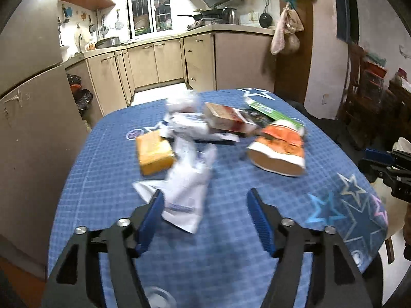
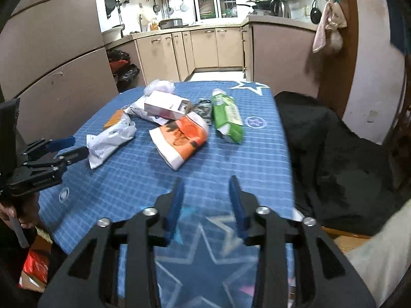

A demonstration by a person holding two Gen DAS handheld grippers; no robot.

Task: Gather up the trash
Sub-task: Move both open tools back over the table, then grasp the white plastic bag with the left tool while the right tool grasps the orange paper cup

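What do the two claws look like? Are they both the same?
Yes, they match. The left claw and right claw each have a black angular frame with cut-out slots, round silver bolts at the joints, and two flat blue fingers with ribbed inner faces. No cables show. The right view shows the left claw on a black handle.

Beige kitchen cabinets, window

A table stands before the kitchen cabinets, with a heap of trash on it. In the right wrist view a flat wrapper lies at the left, a pouch in the middle, a packet to its right. A carton lies behind the pouch, and a chair stands right of the table.
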